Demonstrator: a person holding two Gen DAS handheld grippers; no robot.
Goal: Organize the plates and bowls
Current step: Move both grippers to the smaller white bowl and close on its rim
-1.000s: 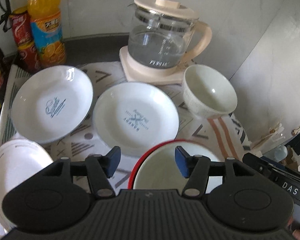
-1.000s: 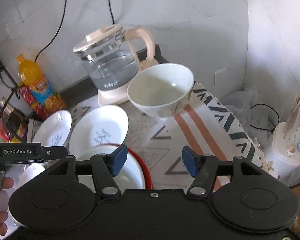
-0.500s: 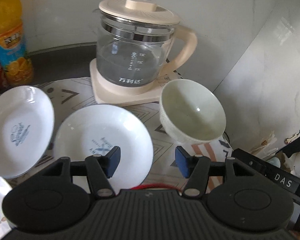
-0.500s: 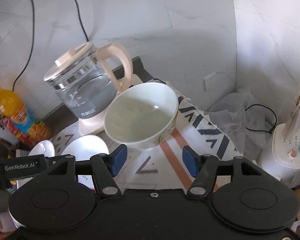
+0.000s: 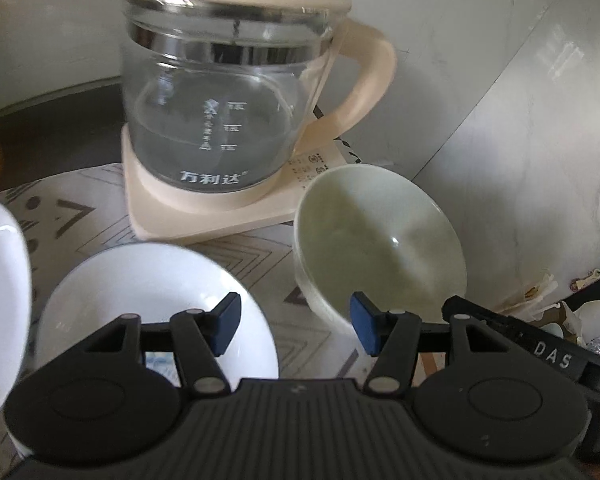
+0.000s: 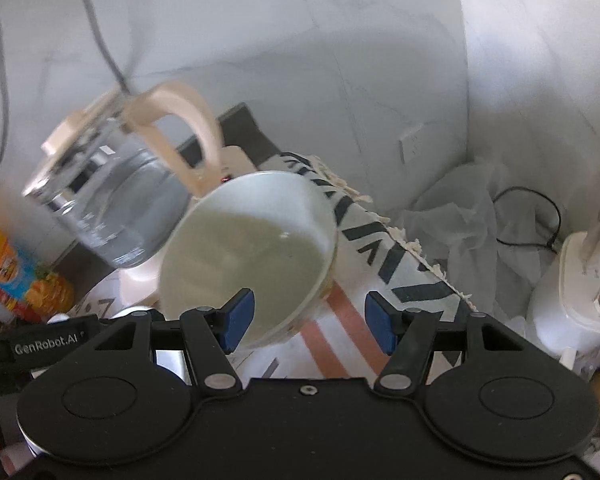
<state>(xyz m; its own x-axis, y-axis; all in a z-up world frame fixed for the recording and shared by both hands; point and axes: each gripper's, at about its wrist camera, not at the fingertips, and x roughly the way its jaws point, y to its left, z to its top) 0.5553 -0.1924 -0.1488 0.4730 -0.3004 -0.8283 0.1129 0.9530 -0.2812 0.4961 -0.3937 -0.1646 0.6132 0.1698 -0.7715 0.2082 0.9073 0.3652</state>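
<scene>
The step in hand looks like the reach for the pale bowl (image 6: pixel 244 260), which sits on the patterned cloth (image 6: pixel 400 264) of the desk, at about 4 o'clock from the glass kettle (image 5: pixel 224 112). The right tongs (image 6: pixel 309 322) stand wide and empty, their left pad over the bowl's near rim. The left tongs (image 5: pixel 293 328) are also wide and empty, between the white plate (image 5: pixel 152 300) at 9 o'clock and the bowl at 2 o'clock. Next, I judge, the right tongs must straddle the rim wall and close without tipping the bowl toward the kettle.
</scene>
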